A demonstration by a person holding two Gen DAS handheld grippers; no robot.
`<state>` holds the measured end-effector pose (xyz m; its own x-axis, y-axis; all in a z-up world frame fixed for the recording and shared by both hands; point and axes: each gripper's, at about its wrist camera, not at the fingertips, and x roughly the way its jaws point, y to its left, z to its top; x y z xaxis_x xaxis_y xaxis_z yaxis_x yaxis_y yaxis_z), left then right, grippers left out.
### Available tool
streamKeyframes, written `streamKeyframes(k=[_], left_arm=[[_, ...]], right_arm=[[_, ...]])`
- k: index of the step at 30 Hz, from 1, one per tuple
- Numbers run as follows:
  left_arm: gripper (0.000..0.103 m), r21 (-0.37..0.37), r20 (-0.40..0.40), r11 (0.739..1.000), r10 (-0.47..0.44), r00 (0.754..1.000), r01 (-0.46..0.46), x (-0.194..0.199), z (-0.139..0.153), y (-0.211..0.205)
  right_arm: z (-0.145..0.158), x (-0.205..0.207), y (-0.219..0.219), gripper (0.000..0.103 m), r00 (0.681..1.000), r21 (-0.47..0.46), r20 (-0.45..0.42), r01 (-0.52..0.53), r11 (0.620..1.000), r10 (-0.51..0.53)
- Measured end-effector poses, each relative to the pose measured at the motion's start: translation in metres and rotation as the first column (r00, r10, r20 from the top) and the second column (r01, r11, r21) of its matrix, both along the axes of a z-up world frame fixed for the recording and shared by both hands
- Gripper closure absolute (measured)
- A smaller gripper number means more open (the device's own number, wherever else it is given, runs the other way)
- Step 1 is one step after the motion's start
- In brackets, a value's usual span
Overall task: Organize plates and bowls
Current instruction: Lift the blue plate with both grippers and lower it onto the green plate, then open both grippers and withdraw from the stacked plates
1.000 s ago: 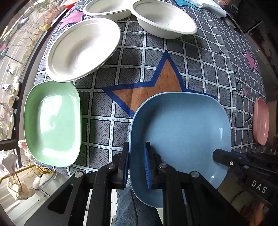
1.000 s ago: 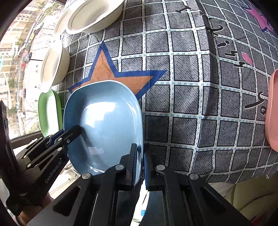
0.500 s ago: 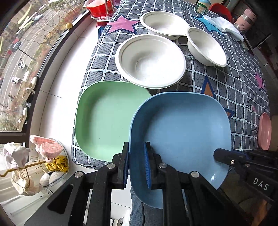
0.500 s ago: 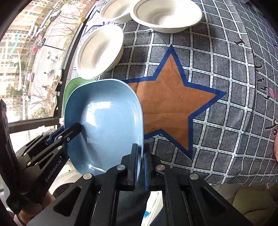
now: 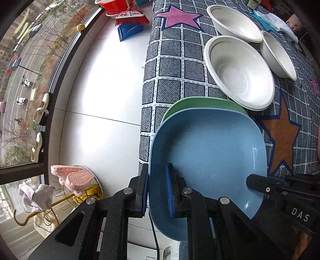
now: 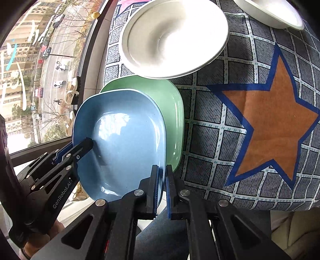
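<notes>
Both grippers' jaws pinch the blue plate's (image 5: 208, 152) rim above the green plate (image 6: 172, 112).

A grey checked cloth (image 5: 170, 94) with a pink star (image 5: 178, 18) and an orange star (image 6: 270, 124) is being seen spread over the tabletop. Beside it, a white tiled floor (image 5: 104, 104) is being lit through a curved window (image 5: 26, 66). A red broom (image 5: 132, 17) and a blue dustpan (image 5: 130, 31) are being kept on the floor by the glass. 2 pink slippers (image 5: 72, 176) are being held on a wire rack, and pale shoes (image 5: 41, 109) are being kept on the sill.
</notes>
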<state>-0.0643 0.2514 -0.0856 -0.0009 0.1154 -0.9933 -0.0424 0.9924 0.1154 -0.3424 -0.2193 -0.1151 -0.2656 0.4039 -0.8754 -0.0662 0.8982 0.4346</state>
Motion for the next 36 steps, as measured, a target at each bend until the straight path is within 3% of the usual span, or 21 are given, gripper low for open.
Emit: streamKeyframes(k=[7, 8, 11, 13, 14, 15, 16, 20, 25, 31, 36], left_arm=[[0.082, -0.002, 0.036, 0.999, -0.049, 0.998, 0.049, 0.012, -0.009, -0.006], [0.072, -0.006, 0.042, 0.998, -0.055, 0.998, 0.055, 0.012, -0.007, -0.008], [0.024, 0.028, 0.068, 0.996, -0.084, 0.994, 0.082, 0.008, -0.005, -0.015], [0.021, 0.063, 0.098, 0.992, -0.113, 0.989, 0.108, 0.003, 0.002, -0.021], [0.020, 0.087, 0.095, 0.990, -0.120, 0.988, 0.112, 0.002, 0.007, -0.023], [0.020, 0.089, 0.092, 0.989, -0.123, 0.988, 0.115, 0.000, 0.009, -0.023], [0.020, 0.081, 0.093, 0.990, -0.121, 0.988, 0.114, -0.002, 0.011, -0.023], [0.020, 0.051, 0.105, 0.993, -0.114, 0.988, 0.109, -0.011, 0.021, -0.026], [0.020, 0.004, 0.106, 0.989, -0.149, 0.983, 0.149, -0.016, 0.031, -0.052], [0.020, -0.051, 0.080, 0.960, -0.271, 0.959, 0.275, -0.009, 0.029, -0.114], [0.020, -0.052, 0.070, 0.930, -0.360, 0.930, 0.364, 0.005, 0.027, -0.181]], right_arm=[[-0.008, 0.015, -0.009, 0.094, 0.997, -0.043, 0.023, 0.078, 0.996, -0.077], [-0.008, 0.016, -0.012, 0.094, 0.996, -0.042, 0.030, 0.085, 0.995, -0.084], [-0.003, 0.018, -0.016, 0.090, 0.996, -0.061, 0.049, 0.076, 0.995, -0.073], [0.003, 0.016, -0.026, 0.065, 0.997, -0.069, 0.059, 0.051, 0.996, -0.047], [0.007, 0.014, -0.028, 0.030, 0.996, -0.074, 0.075, 0.047, 0.996, -0.042], [0.015, 0.012, -0.037, 0.014, 0.992, -0.097, 0.115, 0.053, 0.994, -0.042], [0.022, 0.010, -0.042, 0.010, 0.987, -0.113, 0.157, 0.058, 0.992, -0.040], [0.038, 0.000, -0.073, 0.010, 0.982, -0.133, 0.185, 0.059, 0.989, -0.033], [0.036, -0.010, -0.133, 0.010, 0.976, -0.169, 0.142, 0.187, 0.968, -0.164], [0.044, -0.026, -0.213, 0.010, 0.948, -0.189, 0.113, 0.315, 0.930, -0.298], [0.054, -0.028, -0.276, 0.010, 0.923, -0.198, 0.119, 0.383, 0.902, -0.365]])
